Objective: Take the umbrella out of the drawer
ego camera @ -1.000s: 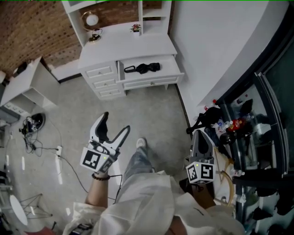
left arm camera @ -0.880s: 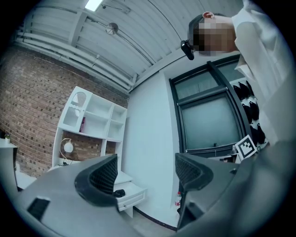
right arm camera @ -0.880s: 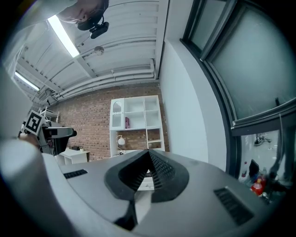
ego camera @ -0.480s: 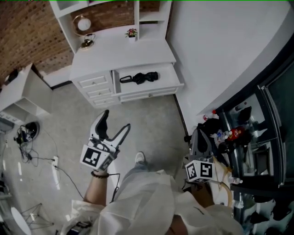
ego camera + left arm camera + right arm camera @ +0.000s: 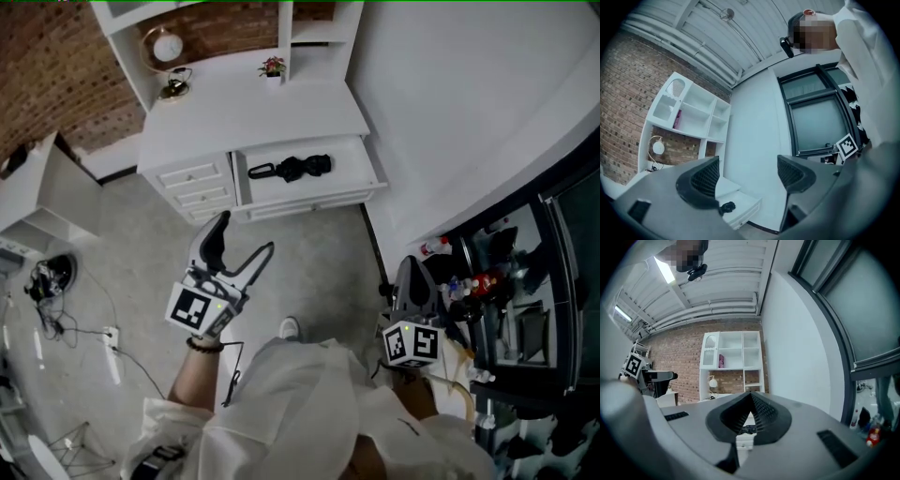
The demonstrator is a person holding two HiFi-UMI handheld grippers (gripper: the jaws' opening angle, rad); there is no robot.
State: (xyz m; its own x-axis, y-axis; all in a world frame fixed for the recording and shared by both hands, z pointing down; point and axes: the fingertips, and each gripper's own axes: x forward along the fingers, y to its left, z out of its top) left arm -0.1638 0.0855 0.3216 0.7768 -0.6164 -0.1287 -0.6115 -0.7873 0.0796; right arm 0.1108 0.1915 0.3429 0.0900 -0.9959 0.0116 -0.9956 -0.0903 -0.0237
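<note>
A black folded umbrella lies in the open top drawer of a white desk, far ahead in the head view. My left gripper is held in the air over the floor, well short of the drawer, open with nothing between its fingers. In the left gripper view the umbrella shows small, low between the spread jaws of the left gripper. My right gripper hangs at the right near the wall, shut and empty. Its jaws meet in the right gripper view.
A round lamp and a small plant stand on the desk top under white shelves. A low white table and floor cables lie to the left. A dark rack with bottles stands at the right. The person's shoe is below.
The person has stepped nearer the desk, so the drawer sits lower and larger in the head view. The left gripper has risen a little towards it. Neither gripper has changed its state.
</note>
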